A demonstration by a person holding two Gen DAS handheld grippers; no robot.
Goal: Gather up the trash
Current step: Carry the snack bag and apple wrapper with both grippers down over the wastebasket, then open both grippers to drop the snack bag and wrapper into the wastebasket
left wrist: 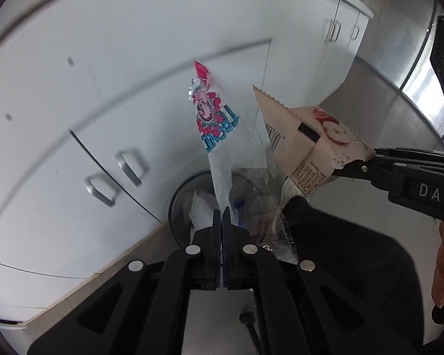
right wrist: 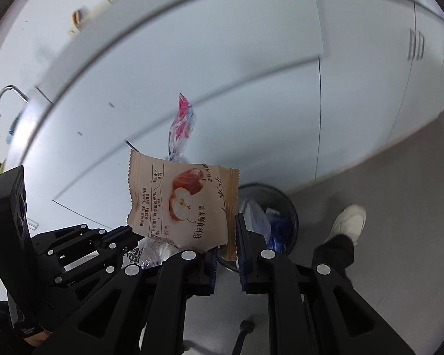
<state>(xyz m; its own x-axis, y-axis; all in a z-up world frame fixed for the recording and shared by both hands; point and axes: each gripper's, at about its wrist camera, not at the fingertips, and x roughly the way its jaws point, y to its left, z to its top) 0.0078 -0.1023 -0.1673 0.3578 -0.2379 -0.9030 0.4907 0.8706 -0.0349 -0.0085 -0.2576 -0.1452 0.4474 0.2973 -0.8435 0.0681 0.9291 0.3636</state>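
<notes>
Two wrappers pinched, bin rim just below

Grey smooth floor carries everything, plain matte surface, no marks readable. Directly on it: round dark wastebasket with a black rim, standing upright near the base of the white cabinet fronts, which meet the floor along a pale plinth line at the far side. Basket holds crumpled clear and blue plastic, contents partly hidden. Right of the basket, a white sneaker planted on the floor, dark trouser leg above it, near but apart from the basket. In the left wrist view the same basket sits against the cabinet base, floor running grey to the far right.
</notes>
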